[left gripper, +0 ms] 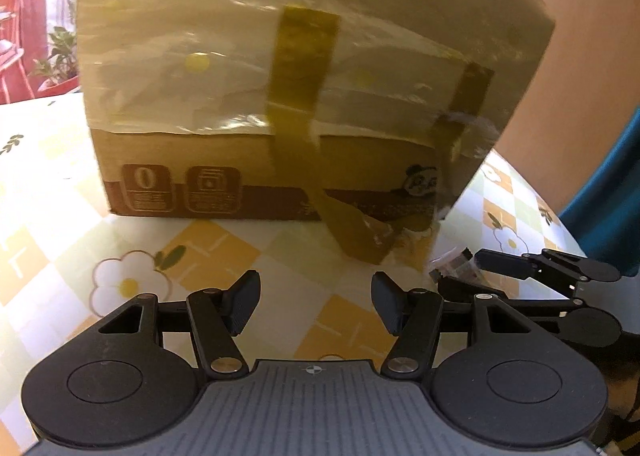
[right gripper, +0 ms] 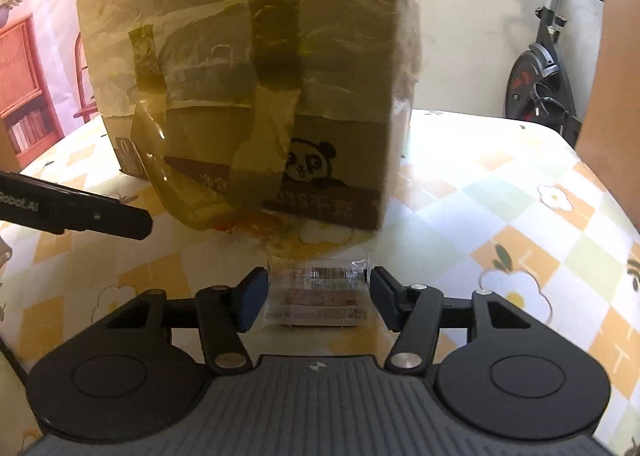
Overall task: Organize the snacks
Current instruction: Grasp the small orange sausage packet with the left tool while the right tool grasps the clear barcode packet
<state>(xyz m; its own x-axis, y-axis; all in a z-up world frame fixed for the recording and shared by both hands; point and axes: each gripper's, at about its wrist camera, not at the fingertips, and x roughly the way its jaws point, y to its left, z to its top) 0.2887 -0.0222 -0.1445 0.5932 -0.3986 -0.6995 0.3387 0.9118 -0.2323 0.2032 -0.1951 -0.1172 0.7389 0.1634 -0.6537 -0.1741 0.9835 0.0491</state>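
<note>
Right wrist view: the right gripper (right gripper: 319, 298) points down at a clear-wrapped snack packet (right gripper: 318, 292) on the tabletop (right gripper: 500, 183). The packet lies flat between the jaws, its long side spanning the gap. The left pad sits at the packet's left end, apparently touching it. The right pad stands just beside the crimped right end, and a sliver of gap seems to remain. The jaws are therefore open around the packet, not yet clamped on it.

Left wrist view: the left gripper (left gripper: 316, 306) has its jaws apart with only tabletop between them. It holds nothing.

A taped cardboard box (right gripper: 256, 95), printed with a panda, stands directly behind the packet. Loose brown tape hangs from its near face toward the packet.

Step in hand, as judged: grasp the packet for sorting.

- Keep the pads level with the packet's body, not the thin end seals, which would fold and slip.
- Close evenly so that both pads meet the wrapper together.
- Use light pressure; the contents look crushable.
- Lift straight up and away from the box to avoid the hanging tape.
- Keep the left gripper clear of the lift path.
</note>
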